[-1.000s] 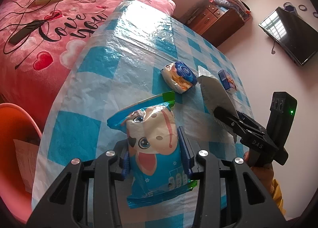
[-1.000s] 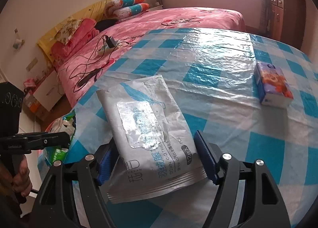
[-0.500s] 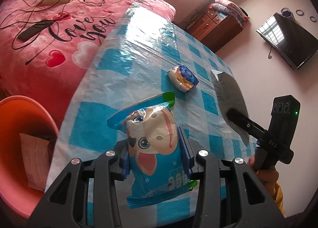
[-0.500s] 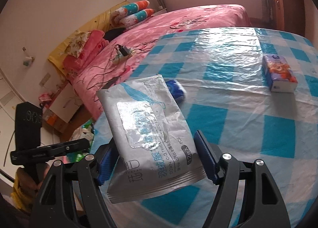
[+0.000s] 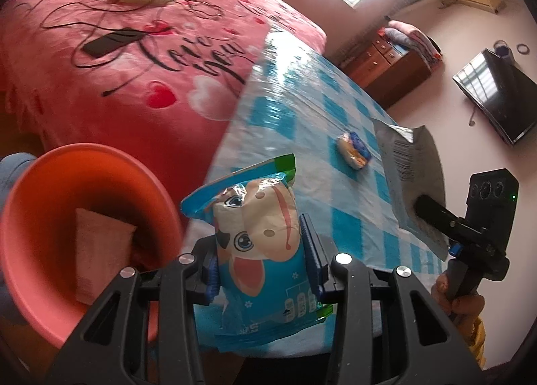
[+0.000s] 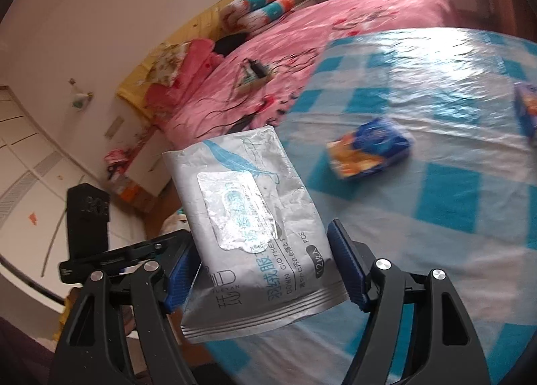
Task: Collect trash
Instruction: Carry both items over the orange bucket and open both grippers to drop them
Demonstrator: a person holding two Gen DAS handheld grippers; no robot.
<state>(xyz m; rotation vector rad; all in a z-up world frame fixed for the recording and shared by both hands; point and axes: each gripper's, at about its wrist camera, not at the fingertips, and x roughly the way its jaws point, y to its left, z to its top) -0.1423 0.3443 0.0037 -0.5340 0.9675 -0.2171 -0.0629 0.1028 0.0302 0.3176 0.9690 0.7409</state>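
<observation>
Holding trash in both tools, we are partway through. Our left gripper (image 5: 260,256) is clamped on the blue cartoon snack bag (image 5: 265,251), low in the frame beside the orange bin (image 5: 40,190) at lower left, where one paper scrap (image 5: 97,251) already lies. Our right gripper (image 6: 265,267) pinches the silver wipes pack (image 6: 248,227). We judge neither dropped yet; two tissue packs, one (image 6: 369,155) mid-table and another (image 6: 527,110) at the right edge, remain.

A second tissue packet (image 6: 526,110) is cut off by the right wrist view's right edge. The blue and orange tissue packet (image 6: 369,152) is motion-blurred, print unreadable. The orange bin (image 5: 43,183) runs past the left wrist view's left edge.
</observation>
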